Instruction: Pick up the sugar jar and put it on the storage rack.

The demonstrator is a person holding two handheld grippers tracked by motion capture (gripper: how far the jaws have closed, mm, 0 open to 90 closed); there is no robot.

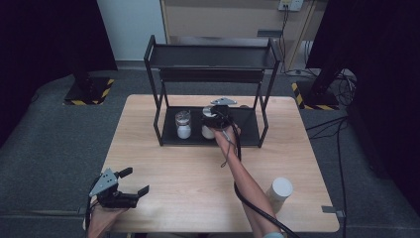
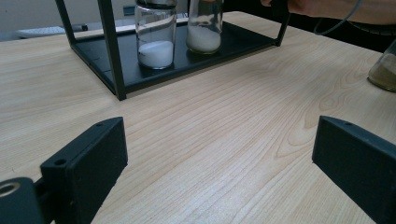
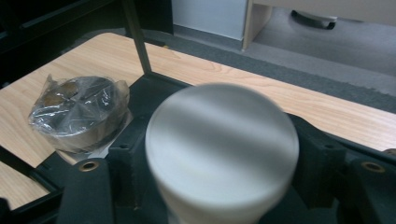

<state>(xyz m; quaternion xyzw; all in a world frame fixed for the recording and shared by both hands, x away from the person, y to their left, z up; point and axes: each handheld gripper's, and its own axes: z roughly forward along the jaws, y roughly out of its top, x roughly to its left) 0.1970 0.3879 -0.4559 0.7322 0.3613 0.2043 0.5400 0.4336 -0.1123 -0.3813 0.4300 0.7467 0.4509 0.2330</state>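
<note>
The right tongs [image 1: 216, 119] reach into the lower tier of the black metal rack [image 1: 210, 57], their jaws set on either side of a glass jar with a pale lid [image 3: 222, 149]; from the right gripper view the lid sits squarely between the two jaws, though whether the pads press on the glass or have let go of it I cannot tell. That jar stands on the rack's bottom shelf, white powder in its base, just beside a second glass jar [image 1: 183, 124] of white powder whose lid is wrapped in clear plastic. The person's right forearm stretches across the tabletop [image 1: 163, 163] to the rack, the cable trailing along it. The left tongs [image 1: 126, 191] rest near the front left corner of the tabletop, jaws spread wide with bare wood between them, well apart from the rack. A third jar with a white lid [image 1: 280, 191] stands alone toward the front right edge.
</note>
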